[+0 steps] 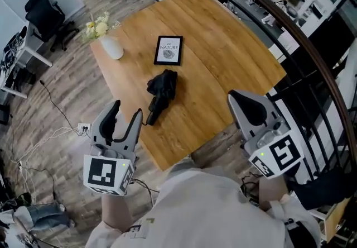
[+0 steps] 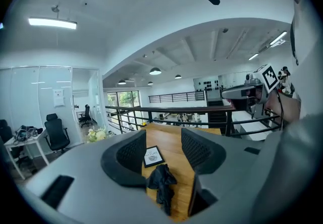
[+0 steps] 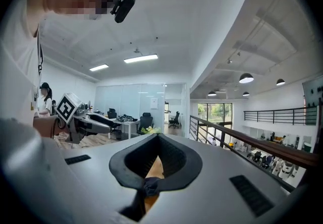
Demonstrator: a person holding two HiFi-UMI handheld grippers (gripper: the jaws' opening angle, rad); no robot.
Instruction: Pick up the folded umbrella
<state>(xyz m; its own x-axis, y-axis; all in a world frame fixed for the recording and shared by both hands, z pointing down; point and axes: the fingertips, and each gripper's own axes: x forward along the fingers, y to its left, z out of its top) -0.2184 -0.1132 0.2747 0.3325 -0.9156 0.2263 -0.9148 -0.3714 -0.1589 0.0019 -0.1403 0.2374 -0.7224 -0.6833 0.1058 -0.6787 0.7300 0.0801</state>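
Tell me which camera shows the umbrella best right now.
The head view: the whole umbrella lies unobstructed on the table. The left gripper view shows it past the open left tool, lower end cut off. The right gripper view shows only a dark scrap, likely it.

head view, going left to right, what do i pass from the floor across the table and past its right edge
office chair → vase of flowers → folded umbrella → right gripper
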